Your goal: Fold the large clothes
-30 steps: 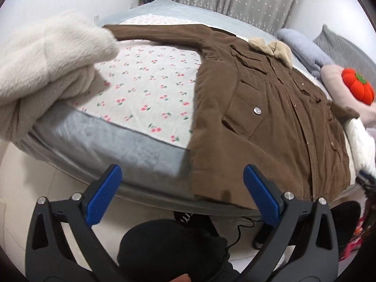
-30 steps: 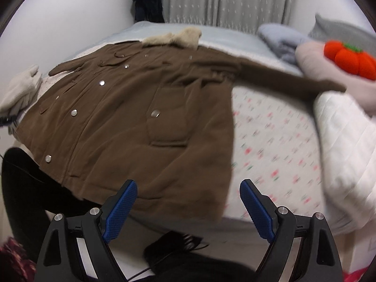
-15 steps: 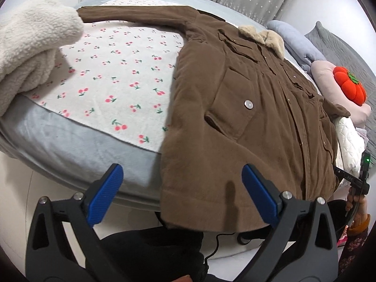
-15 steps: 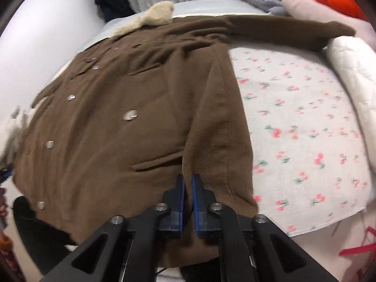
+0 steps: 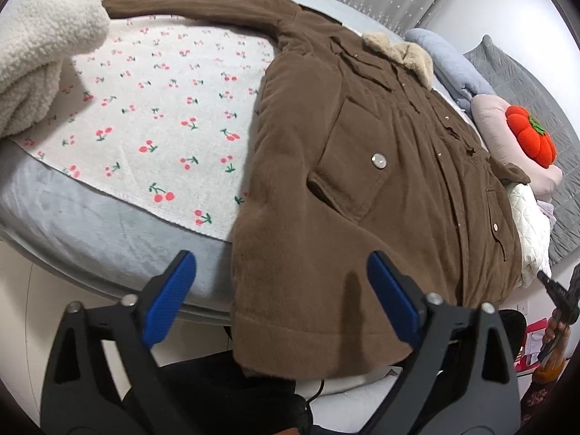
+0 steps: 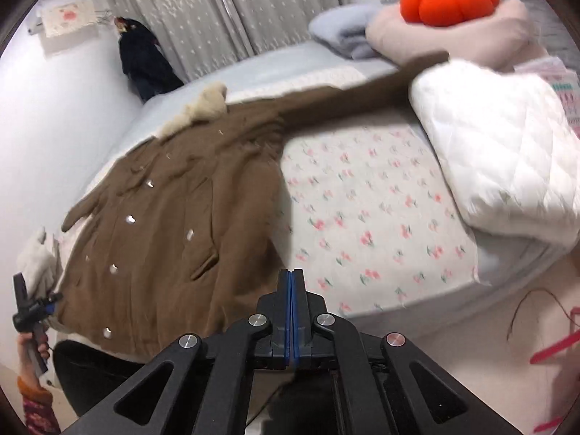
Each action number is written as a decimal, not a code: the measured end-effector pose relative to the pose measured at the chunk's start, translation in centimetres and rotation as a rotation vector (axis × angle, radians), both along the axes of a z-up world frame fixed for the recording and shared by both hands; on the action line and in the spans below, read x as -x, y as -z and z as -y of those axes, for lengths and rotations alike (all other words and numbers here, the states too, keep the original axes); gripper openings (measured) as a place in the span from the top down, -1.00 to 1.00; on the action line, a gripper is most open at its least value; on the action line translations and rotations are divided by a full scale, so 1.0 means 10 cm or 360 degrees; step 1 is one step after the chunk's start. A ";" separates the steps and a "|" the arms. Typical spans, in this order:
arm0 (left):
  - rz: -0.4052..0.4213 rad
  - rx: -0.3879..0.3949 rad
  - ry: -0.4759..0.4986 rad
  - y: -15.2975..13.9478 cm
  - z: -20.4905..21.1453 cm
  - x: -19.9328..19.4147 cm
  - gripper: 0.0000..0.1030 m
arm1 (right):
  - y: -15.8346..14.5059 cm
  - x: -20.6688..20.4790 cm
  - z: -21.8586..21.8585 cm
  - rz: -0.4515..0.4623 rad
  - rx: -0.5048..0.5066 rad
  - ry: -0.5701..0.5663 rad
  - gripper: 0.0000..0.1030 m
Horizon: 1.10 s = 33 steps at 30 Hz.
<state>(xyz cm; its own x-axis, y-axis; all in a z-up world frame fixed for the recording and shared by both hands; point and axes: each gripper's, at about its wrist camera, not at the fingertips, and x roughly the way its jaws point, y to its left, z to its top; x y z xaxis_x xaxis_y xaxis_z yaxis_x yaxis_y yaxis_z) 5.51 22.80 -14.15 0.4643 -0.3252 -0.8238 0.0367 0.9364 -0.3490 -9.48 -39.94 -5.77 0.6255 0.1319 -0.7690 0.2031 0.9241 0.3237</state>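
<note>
The left gripper (image 5: 281, 291), jaws closing, straddles the hem of the brown corduroy coat (image 5: 362, 188) spread ahead on the cherry-print bedsheet (image 5: 163, 108). Only the right wrist view shows the right gripper (image 6: 291, 282) pressed shut, seemingly on nothing, the coat's edge just left of it.

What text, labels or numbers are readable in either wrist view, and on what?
None can be read.
Wall hanging, upper left of the right wrist view: a pink picture, any lettering too blurred to tell.
Patterned cloth at the right edge behind the white quilted bundle: coloured marks, too small to read.
Brown coat, its snaps, and the cherry-print sheet: no lettering visible.
</note>
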 end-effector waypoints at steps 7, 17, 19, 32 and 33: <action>-0.0058 0.0045 0.0032 0.11 0.08 -0.04 -0.74 | 0.20 -0.24 -0.33 -0.0044 -0.0055 -0.0186 -0.36; -0.0086 0.0001 0.0088 0.10 0.18 0.01 0.44 | 0.61 -0.74 -0.75 -0.0187 -0.0009 -0.0298 0.89; -0.0034 0.0022 0.0070 -0.06 0.17 0.09 0.65 | 0.31 -0.59 -0.70 -0.0015 -0.0120 -0.0294 0.91; -0.0143 -0.0313 0.0136 -0.07 0.28 0.17 0.53 | 0.14 0.20 0.01 0.0031 -0.0109 0.0086 0.93; -0.0149 -0.0338 0.0129 -0.06 0.28 0.17 0.43 | 0.14 0.17 -0.02 0.0023 -0.0094 0.0066 0.78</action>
<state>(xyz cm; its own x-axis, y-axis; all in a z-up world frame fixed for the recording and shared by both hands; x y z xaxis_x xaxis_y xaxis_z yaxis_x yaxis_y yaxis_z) 3.83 19.95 -13.56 0.3625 -0.1734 -0.9157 0.0914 0.9844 -0.1503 -11.22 -39.73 -7.14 0.6424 0.1508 -0.7514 0.2355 0.8942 0.3808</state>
